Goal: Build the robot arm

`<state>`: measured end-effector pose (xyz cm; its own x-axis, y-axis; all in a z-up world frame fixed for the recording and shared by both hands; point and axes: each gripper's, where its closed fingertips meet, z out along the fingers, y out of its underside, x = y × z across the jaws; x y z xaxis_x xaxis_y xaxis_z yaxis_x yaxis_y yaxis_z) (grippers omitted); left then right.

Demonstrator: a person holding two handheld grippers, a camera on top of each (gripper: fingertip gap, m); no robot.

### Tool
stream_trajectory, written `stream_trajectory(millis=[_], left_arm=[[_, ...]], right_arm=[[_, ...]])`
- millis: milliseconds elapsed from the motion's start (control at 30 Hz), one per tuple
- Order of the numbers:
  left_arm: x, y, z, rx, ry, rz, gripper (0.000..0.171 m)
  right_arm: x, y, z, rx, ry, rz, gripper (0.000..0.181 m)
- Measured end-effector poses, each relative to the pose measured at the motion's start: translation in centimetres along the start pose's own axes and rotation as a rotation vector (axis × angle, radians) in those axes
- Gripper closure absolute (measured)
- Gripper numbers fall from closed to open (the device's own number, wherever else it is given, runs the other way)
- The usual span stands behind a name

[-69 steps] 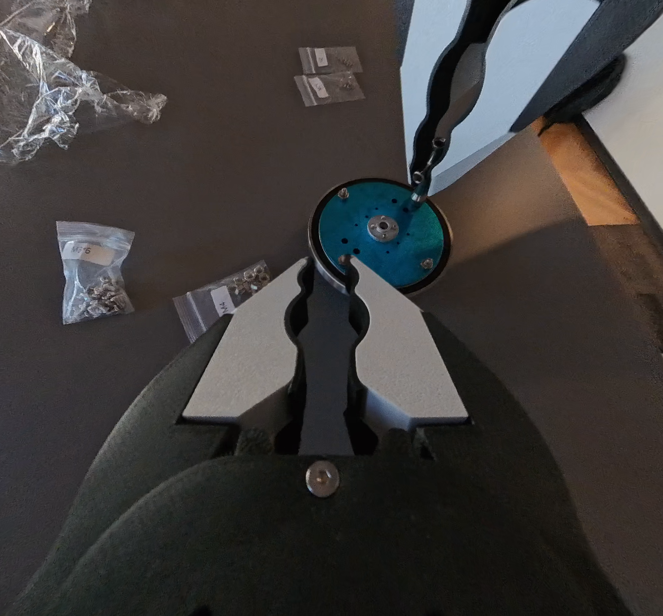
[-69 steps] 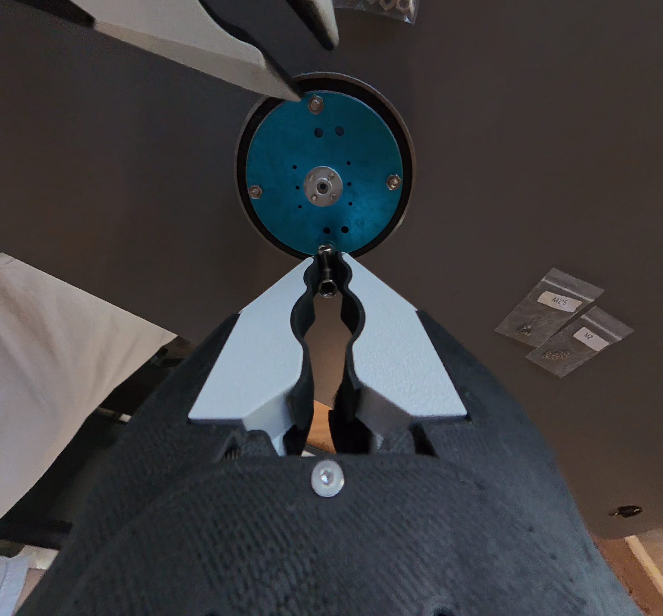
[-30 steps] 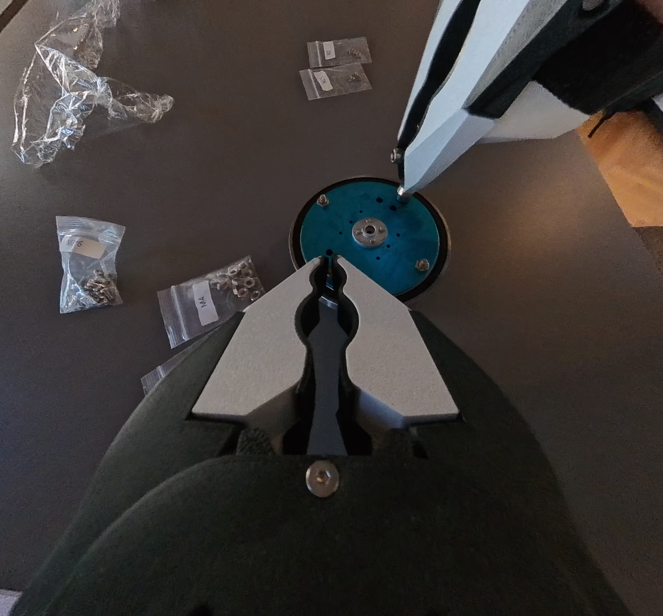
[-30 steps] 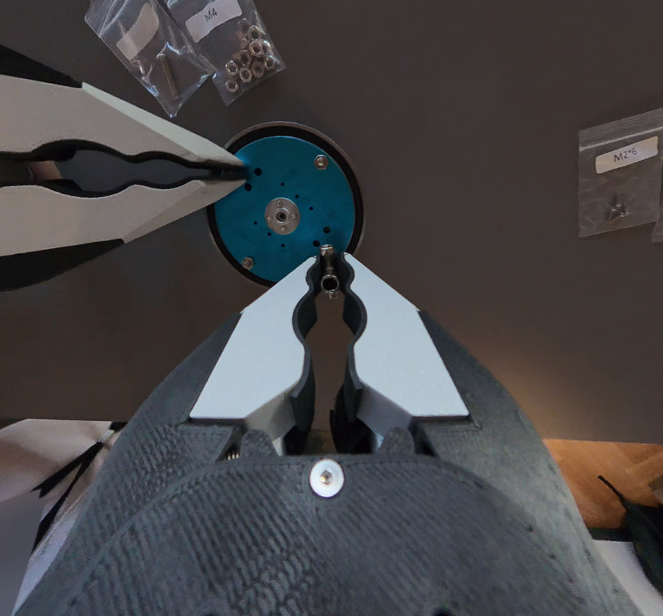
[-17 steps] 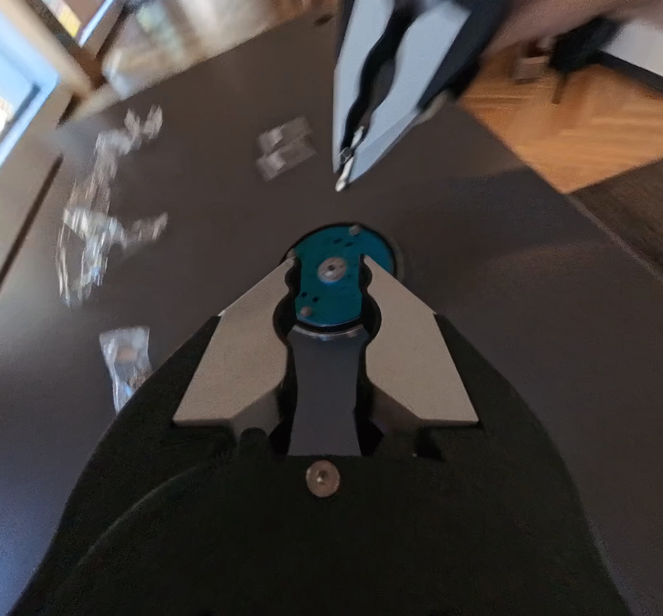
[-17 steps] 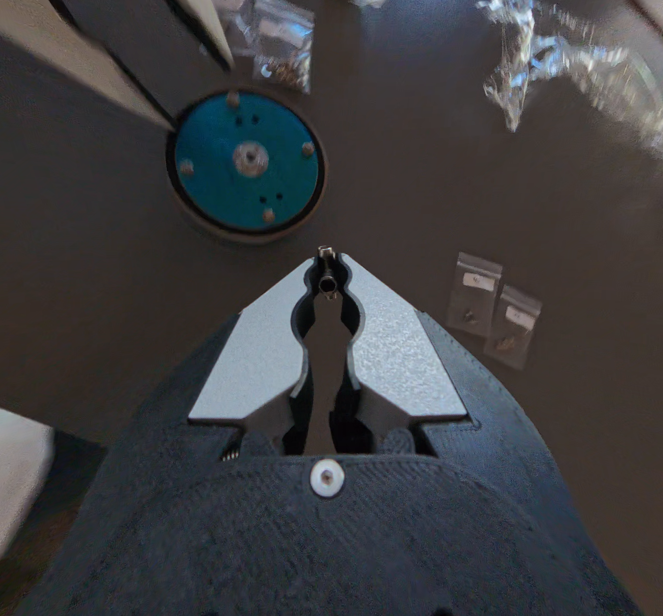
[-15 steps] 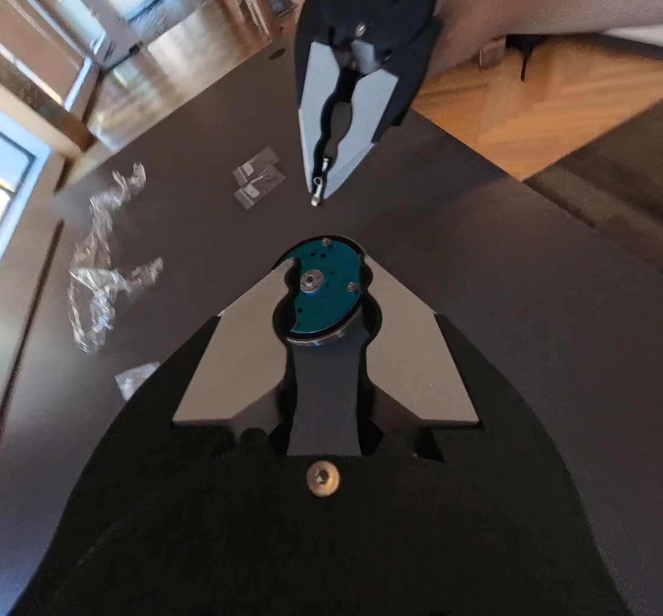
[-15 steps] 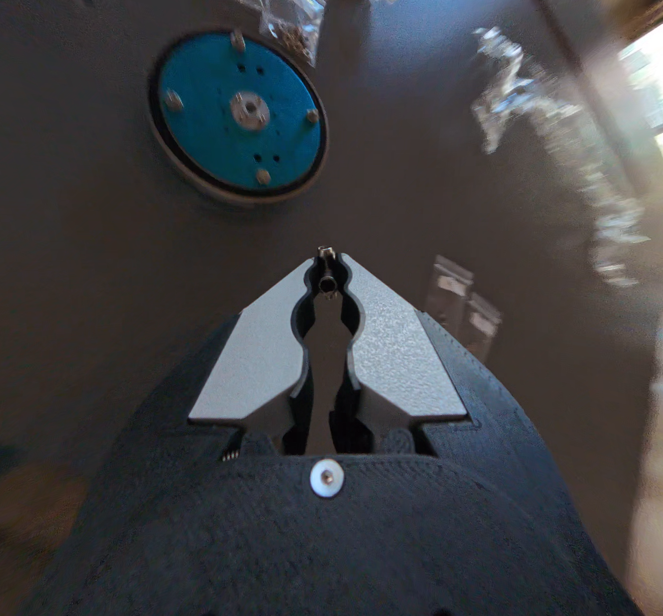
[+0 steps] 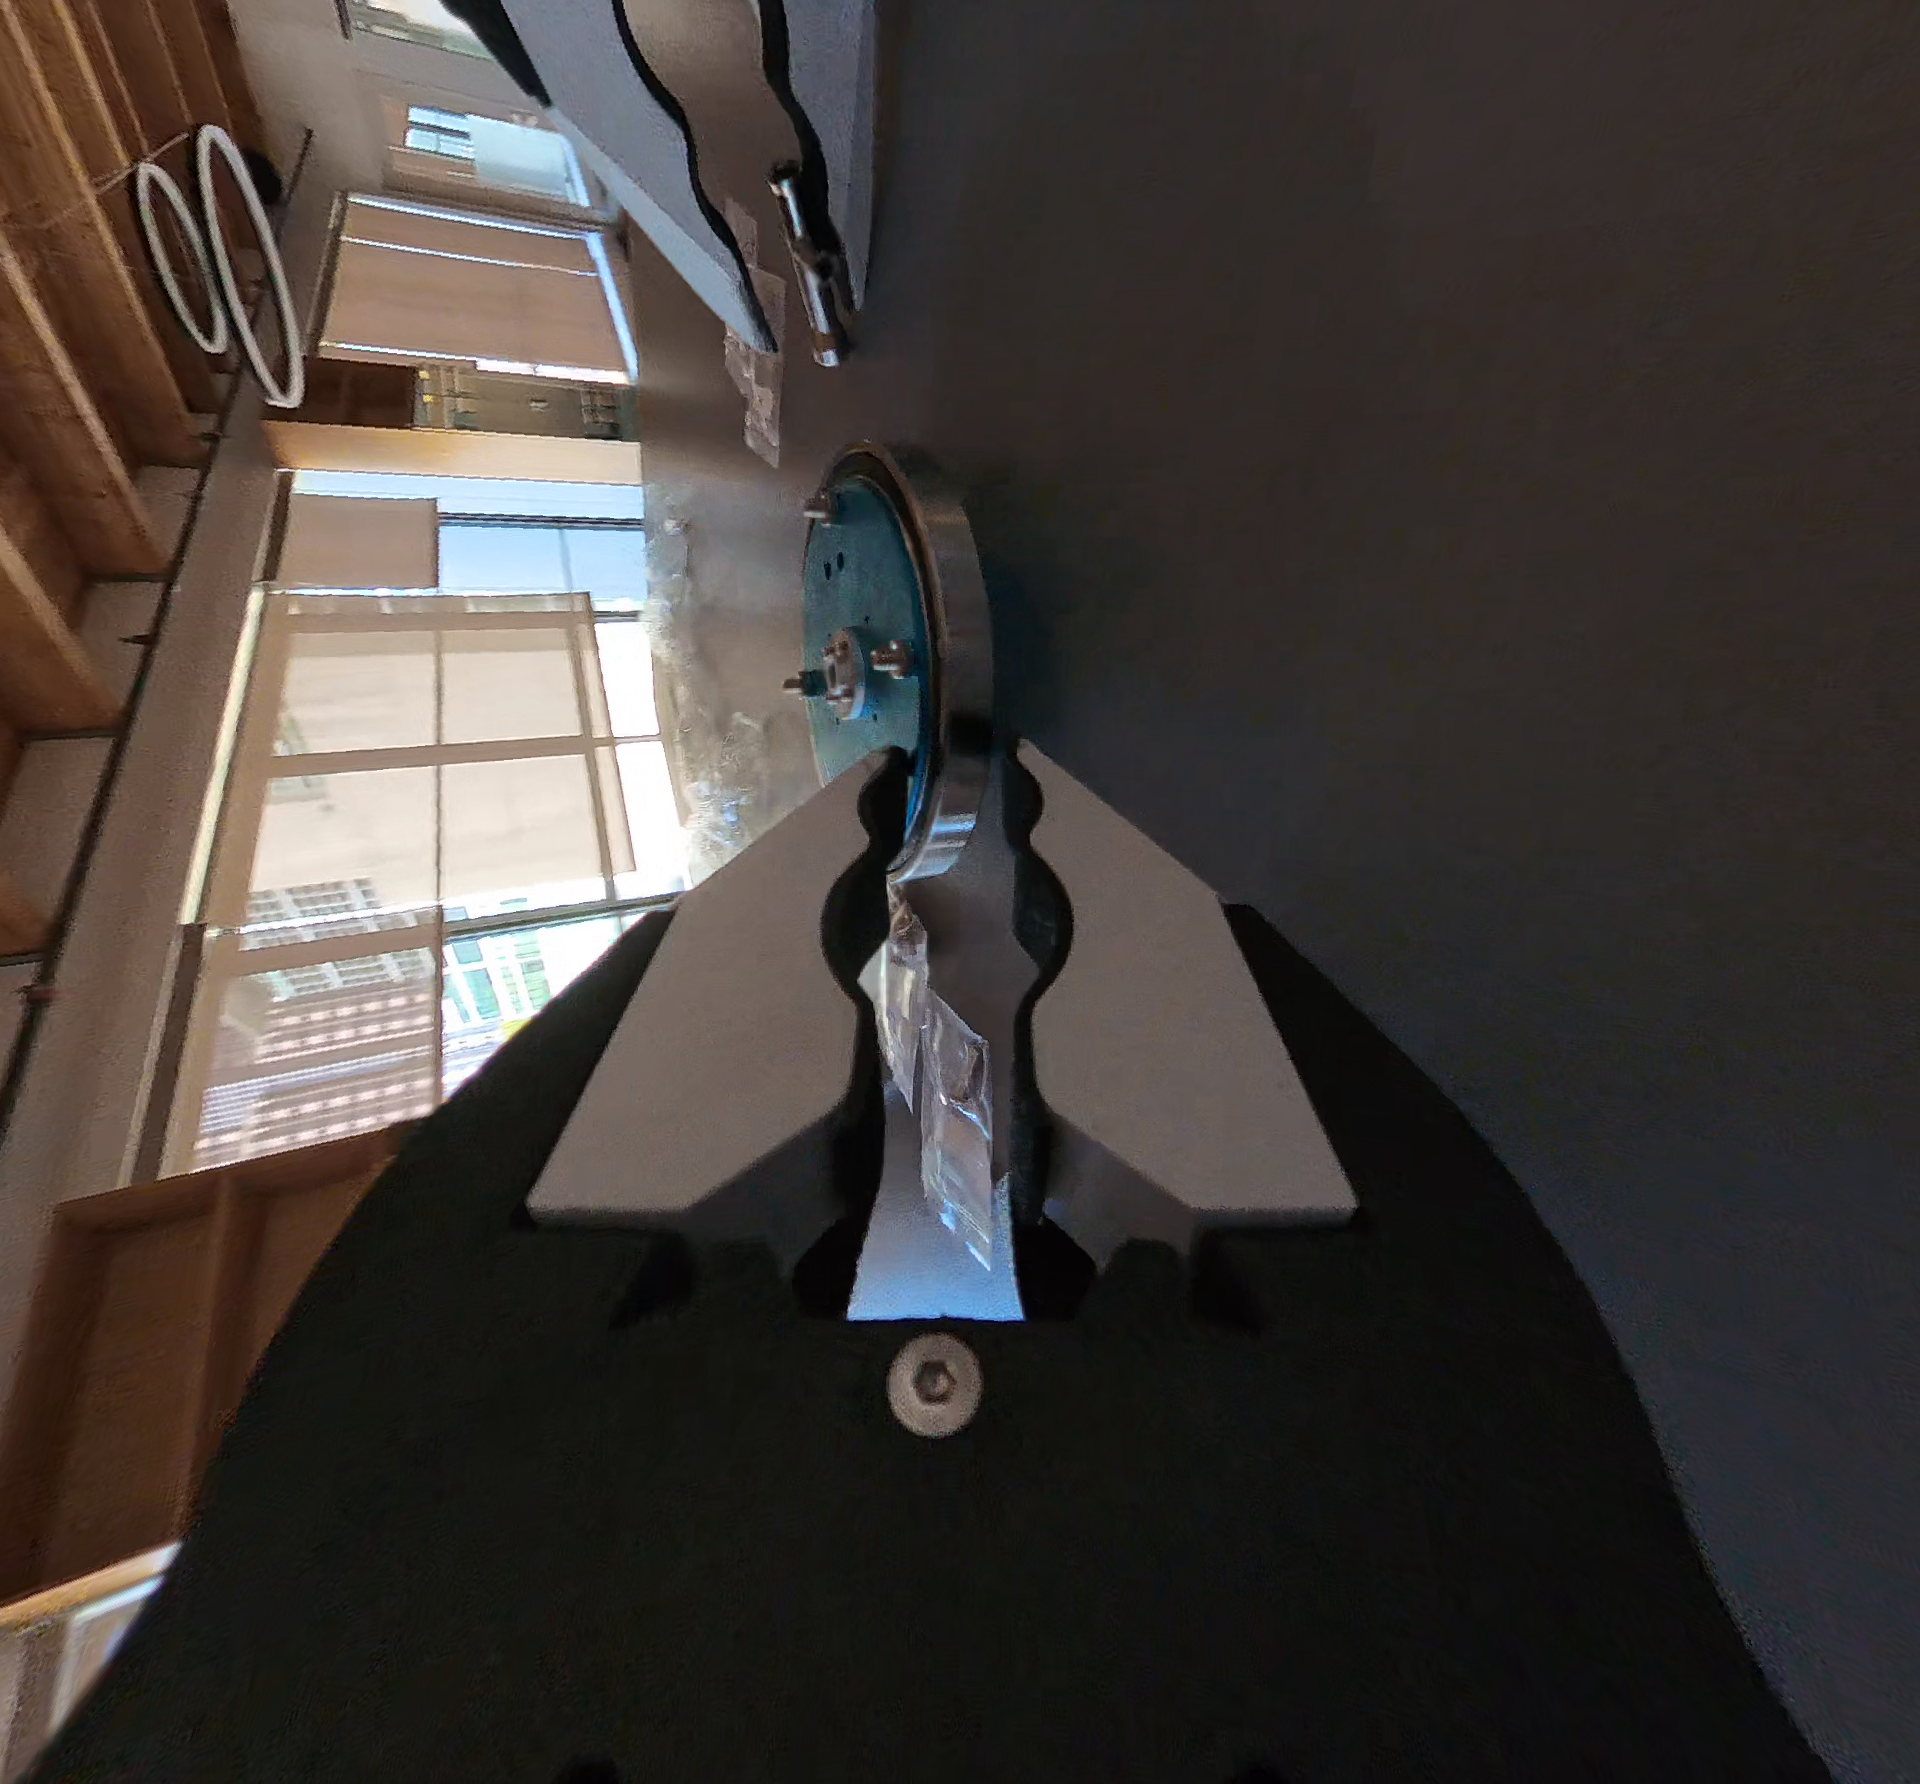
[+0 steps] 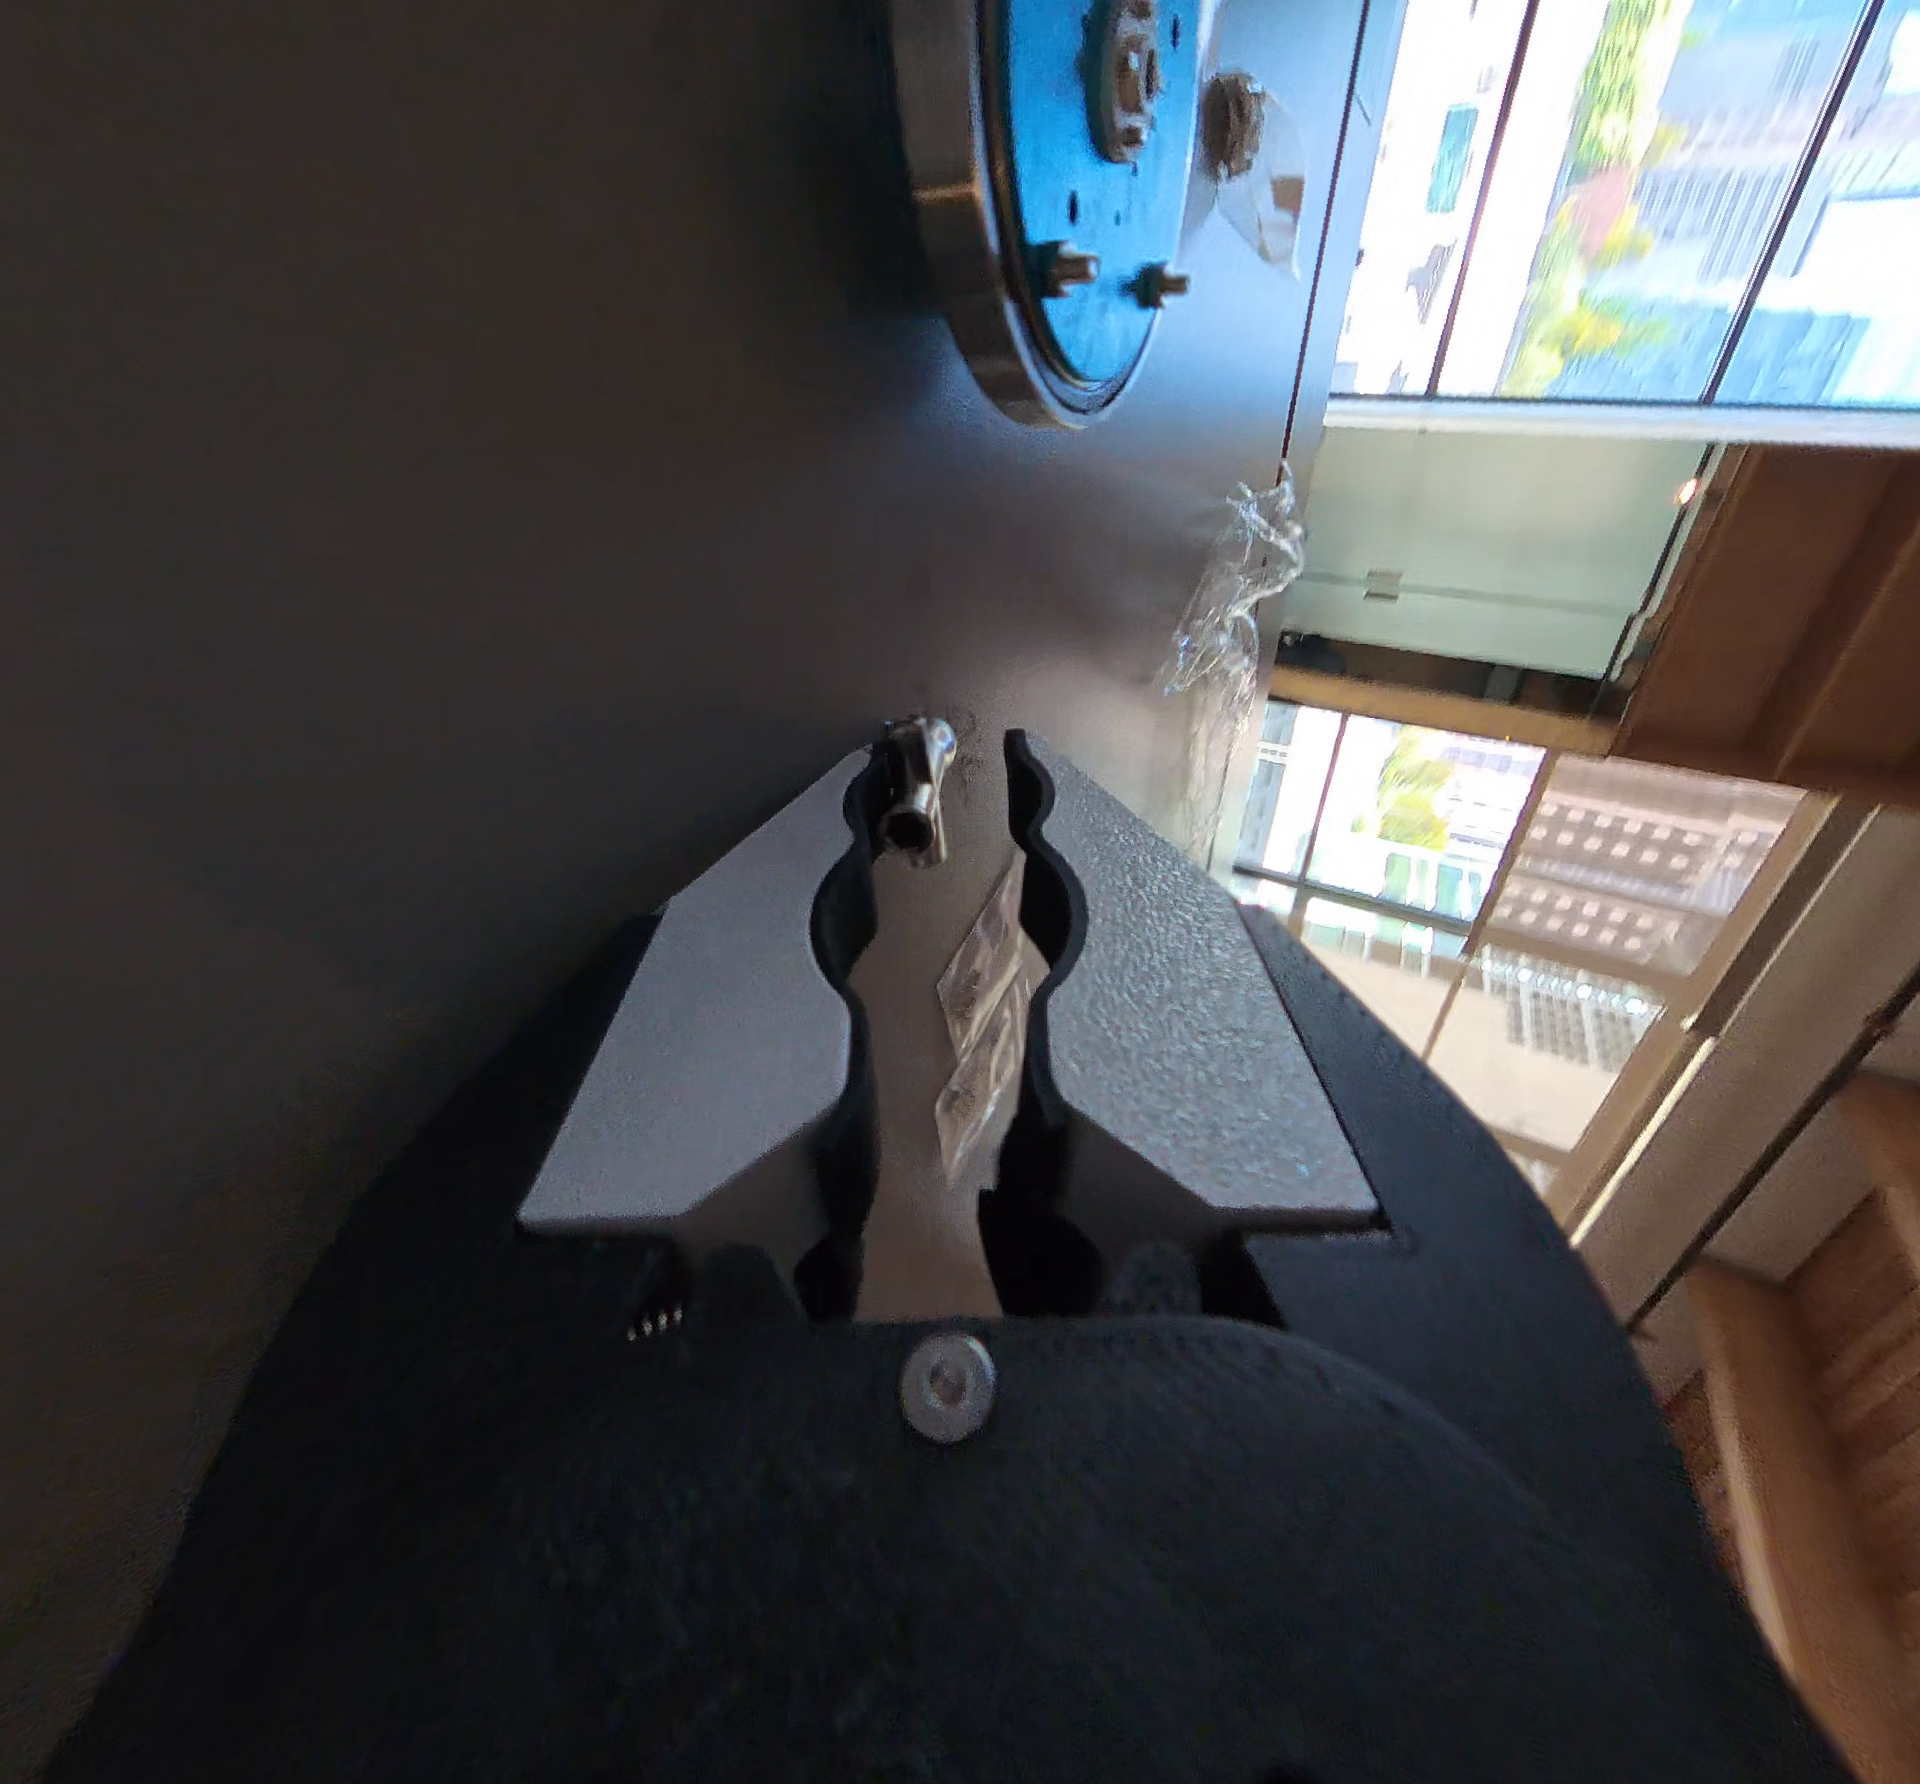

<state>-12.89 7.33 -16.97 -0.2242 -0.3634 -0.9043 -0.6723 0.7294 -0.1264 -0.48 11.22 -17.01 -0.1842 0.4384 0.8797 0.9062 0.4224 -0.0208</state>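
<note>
A round metal disc with a blue face plate (image 9: 868, 591) and several screws lies on the dark table (image 9: 1455, 487), seen edge-on because both views are rolled sideways. My left gripper (image 9: 948, 755) is open and low to the table, with the disc's near rim between its fingers. My right gripper (image 10: 940, 752) is open. A small silver metal piece (image 10: 914, 794) rests against its left fingertip, on the table side. The disc (image 10: 1081, 124) is ahead and to its left. The left wrist view shows the right gripper (image 9: 795, 332) beyond the disc, with the metal piece (image 9: 808, 264) at its tip.
Small clear bags of hardware (image 9: 951, 1100) lie on the table by the left gripper, and others (image 10: 987, 1007) lie under the right one. Crumpled clear plastic (image 10: 1236, 581) sits near the table's far edge. Windows (image 9: 436, 695) and wooden shelving (image 10: 1766, 612) lie beyond. One gripper's finger ends stand about 15 cm off the other's.
Both grippers have rolled sideways and dropped low to the table. The right gripper pulled back from the disc and opened off the metal piece. The left gripper opened and now straddles the disc's rim.
</note>
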Motion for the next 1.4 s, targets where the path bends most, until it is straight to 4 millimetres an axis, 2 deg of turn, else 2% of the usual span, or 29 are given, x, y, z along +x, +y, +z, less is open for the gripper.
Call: stream_trajectory(millis=[67,167,200,300,367,433,533,600,733,767,833,900,967,1067,1167,1267,1400], left_arm=[[-0.1,0.1,0.1,-0.032,-0.043,0.052,0.157],[-0.3,1.1,0.7,-0.148,-0.102,0.182,0.148],[-0.5,1.2,0.7,-0.170,-0.136,0.210,0.154],[-0.7,1.2,0.7,-0.199,-0.161,0.187,0.157],[-0.7,1.1,0.7,-0.213,-0.167,0.196,0.158],[-0.8,1.1,0.7,-0.247,-0.169,0.212,0.159],[-0.8,1.1,0.6,-0.254,-0.168,0.220,0.159],[-0.8,1.1,0.5,-0.255,-0.166,0.207,0.159],[-1.0,1.1,0.0,-0.238,-0.143,0.136,0.159],[-1.0,1.1,-0.2,-0.232,-0.135,0.116,0.159],[-1.1,0.8,-0.6,-0.210,-0.120,0.052,0.159],[-1.1,0.4,-1.0,-0.178,-0.106,-0.017,0.160],[-1.2,0.2,-1.3,-0.161,-0.086,-0.072,0.160],[-1.4,0.1,-1.7,-0.148,-0.055,-0.158,0.160],[-1.7,0.2,-1.9,-0.141,-0.026,-0.237,0.160],[-1.9,0.4,-1.9,-0.139,0.003,-0.312,0.160],[-2.3,0.6,-2.0,-0.144,0.025,-0.419,0.160]], right_arm=[[0.2,-0.3,-0.4,0.040,-0.012,-0.013,0.151],[0.6,-2.3,-1.0,0.195,-0.071,0.077,0.133],[0.5,-3.0,-1.0,0.243,-0.098,0.089,0.132],[0.4,-3.8,-0.6,0.333,-0.150,0.099,0.138],[0.4,-3.5,-0.2,0.346,-0.198,0.121,0.139],[0.8,-2.3,0.2,0.307,-0.208,0.089,0.136],[1.0,-1.8,-0.2,0.290,-0.268,0.019,0.119],[0.3,-1.6,-0.9,0.252,-0.392,-0.007,0.116],[0.2,-1.1,-1.8,0.202,-0.607,0.119,0.117],[0.6,-1.3,-2.1,0.199,-0.643,0.175,0.116],[1.8,-3.1,-2.8,0.273,-0.689,0.335,0.114],[2.5,-4.6,-2.3,0.354,-0.658,0.462,0.112],[2.7,-5.8,-1.1,0.410,-0.541,0.503,0.109],[1.9,-8.1,-0.2,0.469,-0.390,0.439,0.119],[1.9,-8.5,1.7,0.444,-0.269,0.385,0.140],[1.7,-9.4,2.8,0.488,-0.332,0.465,0.153],[2.4,-9.6,2.8,0.519,-0.438,0.548,0.154]])
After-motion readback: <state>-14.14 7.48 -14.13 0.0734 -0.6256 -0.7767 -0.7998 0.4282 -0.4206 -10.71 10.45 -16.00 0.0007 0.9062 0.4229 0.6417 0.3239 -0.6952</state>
